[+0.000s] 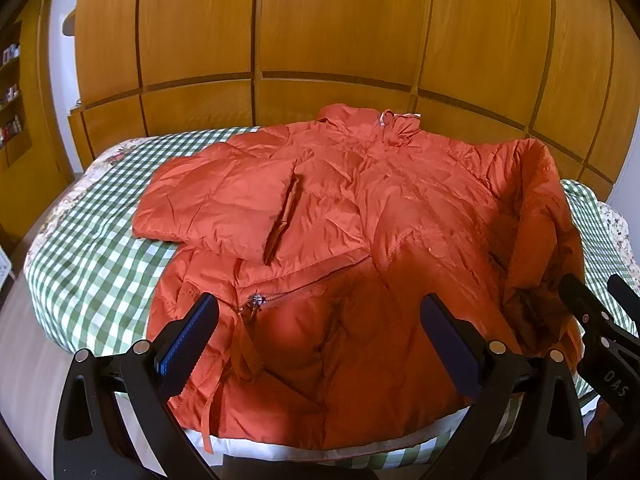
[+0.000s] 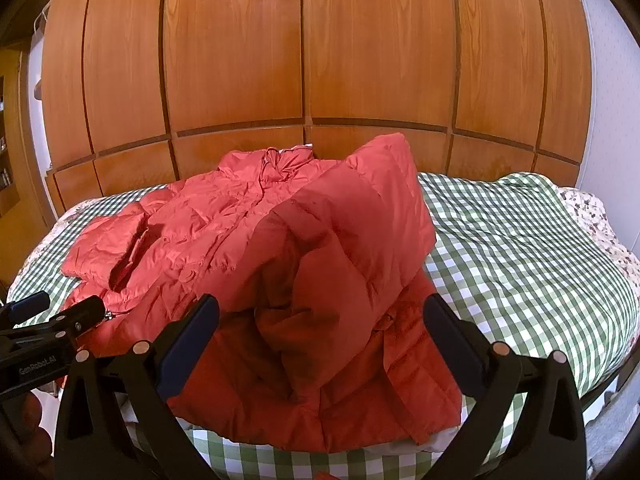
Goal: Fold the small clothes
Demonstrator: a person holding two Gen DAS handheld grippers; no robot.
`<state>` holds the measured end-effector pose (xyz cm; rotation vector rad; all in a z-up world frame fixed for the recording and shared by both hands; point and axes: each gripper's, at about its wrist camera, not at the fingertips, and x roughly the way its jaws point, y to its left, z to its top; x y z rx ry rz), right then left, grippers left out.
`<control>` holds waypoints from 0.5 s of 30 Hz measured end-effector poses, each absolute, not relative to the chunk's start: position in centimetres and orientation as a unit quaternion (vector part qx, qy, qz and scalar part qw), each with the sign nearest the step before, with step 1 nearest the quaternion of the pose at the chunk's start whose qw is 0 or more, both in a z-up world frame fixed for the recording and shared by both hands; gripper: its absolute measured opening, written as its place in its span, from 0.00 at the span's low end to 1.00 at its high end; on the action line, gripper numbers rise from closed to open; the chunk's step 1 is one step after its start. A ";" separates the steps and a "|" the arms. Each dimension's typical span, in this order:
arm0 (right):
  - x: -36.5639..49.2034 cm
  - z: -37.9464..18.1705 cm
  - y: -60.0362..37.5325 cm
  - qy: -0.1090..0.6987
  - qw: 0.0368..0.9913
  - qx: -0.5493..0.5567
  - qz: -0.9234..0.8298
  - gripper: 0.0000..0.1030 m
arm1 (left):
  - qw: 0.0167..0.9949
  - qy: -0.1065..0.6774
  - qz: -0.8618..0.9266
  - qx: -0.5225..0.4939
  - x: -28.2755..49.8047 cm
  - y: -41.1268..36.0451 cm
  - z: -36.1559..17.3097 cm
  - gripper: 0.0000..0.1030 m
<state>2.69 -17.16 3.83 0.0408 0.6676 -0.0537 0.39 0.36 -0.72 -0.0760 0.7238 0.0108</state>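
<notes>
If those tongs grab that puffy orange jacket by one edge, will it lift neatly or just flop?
Probably flop: the orange jacket is soft and quilted, and its right sleeve already slumps in folds over the body. It looks light for its bulk. The shiny fabric may slip between the fingers.

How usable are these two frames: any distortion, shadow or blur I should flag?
Left wrist view: strong fisheye bends the wardrobe doors, corners vignette black, and a shadow darkens the near hem of the orange puffer jacket; focus is sharp. Right wrist view: same bowing, the folded-over sleeve is shaded underneath, the checked bedspread is evenly lit, with no motion blur.
</notes>
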 end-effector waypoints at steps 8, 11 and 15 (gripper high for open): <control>2.8 3.8 -17.1 0.331 0.943 0.020 -0.025 0.98 | 0.931 0.362 0.008 -0.039 0.7 0.6 -1.1 0.97; 2.8 3.8 -17.0 0.331 0.943 0.019 -0.023 0.98 | 0.930 0.365 0.008 -0.039 0.8 0.6 -1.2 0.97; 2.8 3.8 -17.0 0.329 0.944 0.019 -0.025 0.98 | 0.930 0.365 0.009 -0.038 0.8 0.6 -1.2 0.97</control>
